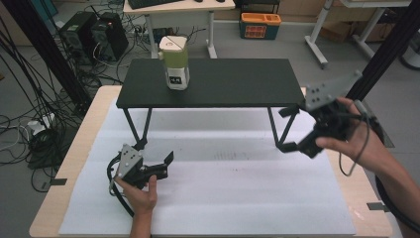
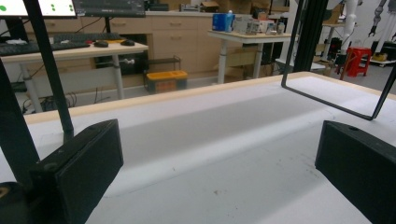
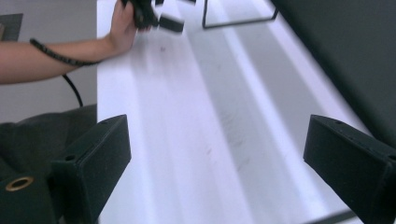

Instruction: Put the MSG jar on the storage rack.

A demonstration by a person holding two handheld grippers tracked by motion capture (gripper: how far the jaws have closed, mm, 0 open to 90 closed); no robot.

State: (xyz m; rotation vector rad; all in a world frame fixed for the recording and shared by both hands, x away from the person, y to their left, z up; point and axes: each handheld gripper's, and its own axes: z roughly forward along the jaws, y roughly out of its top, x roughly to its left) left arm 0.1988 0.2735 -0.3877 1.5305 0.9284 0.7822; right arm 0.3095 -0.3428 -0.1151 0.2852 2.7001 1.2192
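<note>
Your left gripper (image 1: pixel 166 164) sat low on the white mat (image 1: pixel 213 198), near-left of the table, jaws apart with nothing between them. The left gripper view confirmed it: both black jaws spread wide over bare mat, and it also showed what the high view couldn't, the room behind at bench level, with a desk (image 2: pixel 70 49) far left and an orange-lidded bin (image 2: pixel 166 80) on the floor past the table edge. That view caught the wire leg (image 2: pixel 327 100) of the black shelf (image 1: pixel 213 82) at far right.

From the high view, the shelf stood across the far half of the mat. A green-and-white container (image 1: pixel 175 62) stood upright on top of it, left of centre, well apart from both grippers. Neither gripper view showed the container.

Your right gripper (image 1: pixel 292 128) was raised at the shelf's right end, just beside its right leg (image 1: pixel 277 131); contact couldn't be told from above. The right gripper view showed its jaws apart and empty, the shelf's dark top (image 3: pixel 345 56) running along the right, and your left hand (image 3: pixel 122 25) with its gripper blurred at the far top.
</note>
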